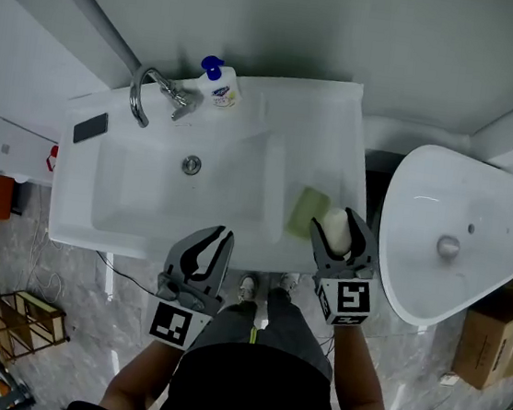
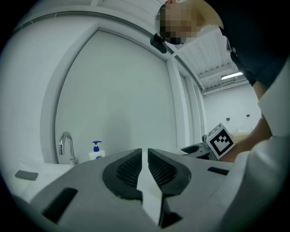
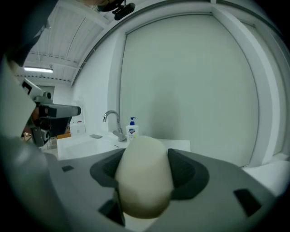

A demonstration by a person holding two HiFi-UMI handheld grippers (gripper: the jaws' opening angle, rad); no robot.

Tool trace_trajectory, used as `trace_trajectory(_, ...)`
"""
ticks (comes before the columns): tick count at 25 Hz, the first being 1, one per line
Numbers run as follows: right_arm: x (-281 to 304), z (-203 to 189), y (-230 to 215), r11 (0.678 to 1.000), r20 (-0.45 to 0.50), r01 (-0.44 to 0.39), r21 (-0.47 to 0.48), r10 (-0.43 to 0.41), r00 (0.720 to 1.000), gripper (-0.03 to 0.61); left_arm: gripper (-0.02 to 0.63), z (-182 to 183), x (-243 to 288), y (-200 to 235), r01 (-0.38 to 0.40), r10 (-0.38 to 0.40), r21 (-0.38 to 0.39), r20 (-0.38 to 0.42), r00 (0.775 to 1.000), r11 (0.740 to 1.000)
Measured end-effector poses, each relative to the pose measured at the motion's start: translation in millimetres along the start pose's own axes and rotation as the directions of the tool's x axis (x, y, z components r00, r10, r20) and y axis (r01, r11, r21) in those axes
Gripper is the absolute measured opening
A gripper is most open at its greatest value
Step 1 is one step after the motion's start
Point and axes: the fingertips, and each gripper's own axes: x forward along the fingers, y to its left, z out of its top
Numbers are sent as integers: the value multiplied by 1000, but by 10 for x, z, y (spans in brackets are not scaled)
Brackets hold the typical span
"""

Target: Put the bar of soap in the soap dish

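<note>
I have the soap, at the dish's right edge

My right gripper (image 1: 335,220) clamps the bar of soap (image 3: 144,174) by the green soap dish (image 1: 304,210) on the sink (image 1: 136,203). My left gripper (image 1: 219,237), jaws nearly together and empty, hangs at the near rim.

Cream bar of soap (image 3: 144,174), pale green soap dish (image 1: 306,212), white sink (image 1: 326,129).

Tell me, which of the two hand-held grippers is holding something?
The right hand-held gripper: its jaws clamp a pale bar of soap. The left hand-held gripper has its jaws closed with nothing between them.
</note>
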Motion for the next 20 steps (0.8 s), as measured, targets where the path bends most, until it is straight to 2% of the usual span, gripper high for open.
trace_trajectory(6,219,-232,10,999,-55,-7,-49,5,998,276,43,5,40,-3,-8,8,5,-6,1000,1000)
trace_trajectory(13,563,-754,94,993,-186,-48,-111,26,982,276,43,-26,32,23,-30,30,2,-23,999,1000)
trace_trajectory(20,759,-963,135,980,-253,-62,-190,12,967,276,43,-89,-12,81,-59,58,-4,-44,997,998)
